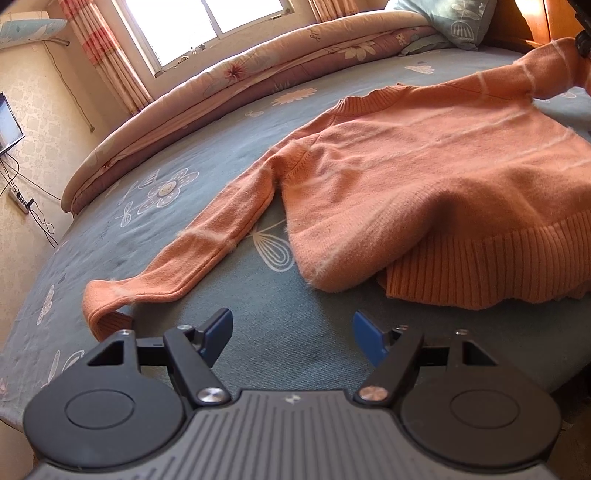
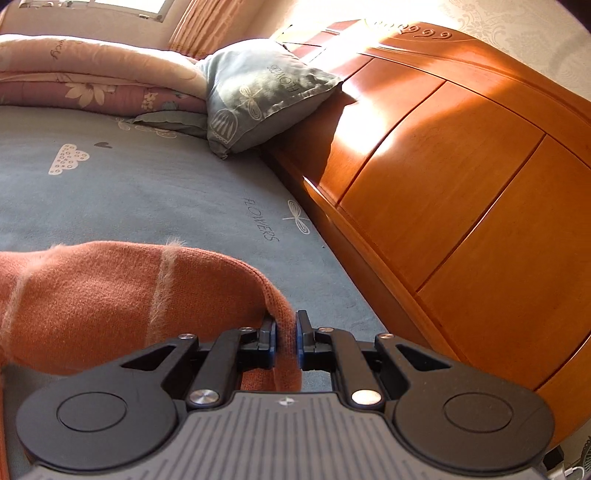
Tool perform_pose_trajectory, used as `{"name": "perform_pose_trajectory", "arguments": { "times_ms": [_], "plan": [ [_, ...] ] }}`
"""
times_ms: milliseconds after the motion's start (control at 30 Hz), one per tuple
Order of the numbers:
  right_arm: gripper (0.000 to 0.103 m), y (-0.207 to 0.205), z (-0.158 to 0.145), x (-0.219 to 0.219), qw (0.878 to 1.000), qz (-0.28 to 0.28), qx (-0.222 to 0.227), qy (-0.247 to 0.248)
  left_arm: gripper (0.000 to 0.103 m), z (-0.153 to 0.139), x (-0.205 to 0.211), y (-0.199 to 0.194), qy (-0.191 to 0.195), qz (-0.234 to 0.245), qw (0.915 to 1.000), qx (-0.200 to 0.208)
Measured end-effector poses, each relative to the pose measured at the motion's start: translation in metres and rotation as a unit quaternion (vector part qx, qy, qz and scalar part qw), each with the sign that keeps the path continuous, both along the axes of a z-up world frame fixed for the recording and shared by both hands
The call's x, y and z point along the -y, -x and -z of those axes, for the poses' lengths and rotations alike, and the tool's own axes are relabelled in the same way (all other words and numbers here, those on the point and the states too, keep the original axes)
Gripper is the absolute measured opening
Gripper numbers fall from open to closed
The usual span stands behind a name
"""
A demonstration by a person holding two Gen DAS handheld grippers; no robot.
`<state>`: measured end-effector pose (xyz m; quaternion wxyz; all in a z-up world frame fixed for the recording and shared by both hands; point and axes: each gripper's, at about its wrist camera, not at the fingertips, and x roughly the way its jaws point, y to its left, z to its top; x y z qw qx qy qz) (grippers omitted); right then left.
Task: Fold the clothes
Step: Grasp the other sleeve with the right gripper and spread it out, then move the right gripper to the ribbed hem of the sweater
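Note:
An orange knit sweater (image 1: 424, 177) with thin pale stripes lies spread on the grey-blue bed sheet (image 1: 280, 339). Its one sleeve (image 1: 207, 236) stretches toward the near left, the cuff curled beside my left gripper (image 1: 291, 332). That gripper is open over bare sheet, nothing between its blue pads. The sweater's other sleeve (image 1: 546, 70) is lifted at the far right. In the right wrist view my right gripper (image 2: 286, 334) is shut on that sleeve's cuff (image 2: 284, 328), and the sleeve (image 2: 110, 295) trails off to the left above the sheet.
A rolled floral quilt (image 1: 229, 85) runs along the far side of the bed under the window (image 1: 207, 26). A grey-blue pillow (image 2: 258, 96) leans on the orange wooden headboard (image 2: 461, 184). Cables and a power strip (image 1: 22, 199) hang on the left wall.

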<state>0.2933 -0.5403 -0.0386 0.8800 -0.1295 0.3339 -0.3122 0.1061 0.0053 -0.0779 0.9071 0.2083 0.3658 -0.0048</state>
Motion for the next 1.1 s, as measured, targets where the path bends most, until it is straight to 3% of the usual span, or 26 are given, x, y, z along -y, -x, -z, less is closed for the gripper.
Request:
{"name": "perform_pose_trajectory", "arguments": {
  "times_ms": [100, 167, 300, 400, 567, 667, 933, 1100],
  "plan": [
    [0.014, -0.006, 0.009, -0.003, 1.0, 0.002, -0.011, -0.001, 0.073, 0.001, 0.003, -0.002, 0.002, 0.003, 1.0, -0.003],
    [0.022, -0.002, 0.014, -0.007, 1.0, -0.01, -0.01, -0.024, 0.073, 0.001, 0.006, -0.003, 0.005, 0.008, 1.0, -0.003],
    [0.025, 0.017, 0.014, -0.025, 0.996, -0.04, -0.007, -0.074, 0.073, 0.001, 0.011, -0.003, 0.007, 0.017, 0.9998, -0.001],
    [0.033, 0.037, 0.01, -0.043, 0.99, -0.073, -0.001, -0.12, 0.073, 0.0, 0.011, -0.001, 0.013, 0.019, 0.9997, 0.0],
    [0.036, 0.075, 0.004, -0.086, 0.97, -0.14, 0.007, -0.198, 0.073, -0.001, 0.01, 0.005, 0.019, 0.021, 0.9996, 0.003],
    [0.045, 0.103, -0.001, -0.12, 0.959, -0.188, 0.005, -0.211, 0.073, -0.003, 0.007, 0.008, 0.025, 0.02, 0.9995, 0.006],
    [0.055, 0.164, -0.006, -0.202, 0.924, -0.285, 0.004, -0.255, 0.073, -0.004, -0.002, 0.015, 0.046, 0.013, 0.9989, 0.004],
    [0.055, 0.192, 0.004, -0.252, 0.9, -0.327, -0.001, -0.29, 0.073, -0.004, -0.006, 0.016, 0.055, 0.008, 0.9985, 0.002]
  ]
}}
